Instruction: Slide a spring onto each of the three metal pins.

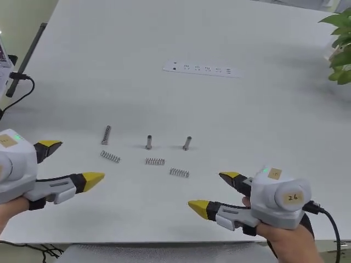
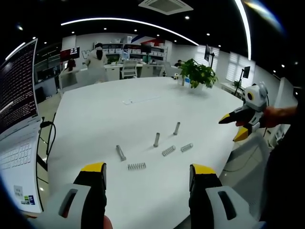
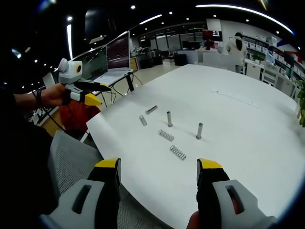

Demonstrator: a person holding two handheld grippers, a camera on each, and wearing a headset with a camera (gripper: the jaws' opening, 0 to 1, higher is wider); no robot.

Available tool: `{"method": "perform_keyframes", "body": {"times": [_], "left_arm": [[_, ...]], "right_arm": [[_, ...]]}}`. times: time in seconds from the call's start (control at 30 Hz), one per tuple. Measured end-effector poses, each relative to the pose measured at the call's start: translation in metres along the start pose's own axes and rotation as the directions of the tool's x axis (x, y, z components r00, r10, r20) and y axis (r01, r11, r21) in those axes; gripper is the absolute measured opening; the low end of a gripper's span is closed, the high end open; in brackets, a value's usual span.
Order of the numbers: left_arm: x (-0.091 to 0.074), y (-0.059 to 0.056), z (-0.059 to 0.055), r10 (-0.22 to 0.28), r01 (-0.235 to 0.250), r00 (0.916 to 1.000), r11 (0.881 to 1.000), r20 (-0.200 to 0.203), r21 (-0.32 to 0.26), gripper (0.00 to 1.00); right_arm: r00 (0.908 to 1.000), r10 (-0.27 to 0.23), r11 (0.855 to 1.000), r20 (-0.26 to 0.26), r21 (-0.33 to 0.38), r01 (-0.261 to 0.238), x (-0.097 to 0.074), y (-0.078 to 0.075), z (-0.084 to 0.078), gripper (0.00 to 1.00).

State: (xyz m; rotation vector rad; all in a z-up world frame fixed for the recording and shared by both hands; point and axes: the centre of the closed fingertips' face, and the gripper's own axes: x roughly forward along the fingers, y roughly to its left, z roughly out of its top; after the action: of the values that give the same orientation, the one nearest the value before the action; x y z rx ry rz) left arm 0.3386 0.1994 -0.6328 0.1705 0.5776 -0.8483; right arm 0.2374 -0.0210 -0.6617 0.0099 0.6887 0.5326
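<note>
Pins sit in a row just below the middle of the head view, on the white table (image 1: pixel 230 120). The middle pin (image 1: pixel 148 142) and the right pin (image 1: pixel 187 143) are upright or nearly so, while the left pin (image 1: pixel 106 135) looks to be lying on its side. Three springs lie loose on the tabletop, one just below each pin in the frame and none on a pin: the left spring (image 1: pixel 110 157), the middle spring (image 1: pixel 155 161) and the right spring (image 1: pixel 179 173).

The left gripper (image 1: pixel 71 161) hovers at the lower left edge of the frame, its yellow-tipped jaws wide apart and holding nothing. The right gripper (image 1: pixel 214 190) hovers at the lower right, jaws likewise apart and empty. Both are clear of the springs and pins.

Higher in the frame a white power strip (image 1: pixel 202 69) lies flat on the table, well apart from the pins. Green leaves of a plant (image 1: pixel 341 49) show at the upper right edge, and a black cable (image 1: pixel 20 76) runs at the upper left.
</note>
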Motion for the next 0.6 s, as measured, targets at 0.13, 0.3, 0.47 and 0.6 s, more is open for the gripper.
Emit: {"method": "perform_keyframes", "body": {"times": [0.13, 0.3, 0.47, 0.6], "left_arm": [[0.001, 0.002, 0.002, -0.001, 0.001, 1.0, 1.0, 0.003, 0.001, 0.67], [0.003, 0.006, 0.005, 0.0, 0.0, 1.0, 1.0, 0.008, -0.003, 0.66], [0.01, 0.008, 0.012, -0.019, 0.019, 0.9996, 1.0, 0.02, 0.005, 0.66], [0.018, 0.009, 0.013, -0.037, 0.037, 0.9993, 0.999, 0.005, 0.034, 0.66]], "right_arm": [[1.0, -0.005, 1.0, 0.002, -0.001, 0.005, -0.001, -0.001, 0.0, 0.63], [0.9999, -0.011, 1.0, 0.005, -0.001, 0.011, -0.002, -0.001, 0.002, 0.63], [0.9999, -0.014, 1.0, 0.005, 0.0, 0.014, -0.002, -0.001, 0.002, 0.63], [0.9998, -0.018, 1.0, 0.005, 0.002, 0.017, -0.004, -0.002, 0.002, 0.63]]}}
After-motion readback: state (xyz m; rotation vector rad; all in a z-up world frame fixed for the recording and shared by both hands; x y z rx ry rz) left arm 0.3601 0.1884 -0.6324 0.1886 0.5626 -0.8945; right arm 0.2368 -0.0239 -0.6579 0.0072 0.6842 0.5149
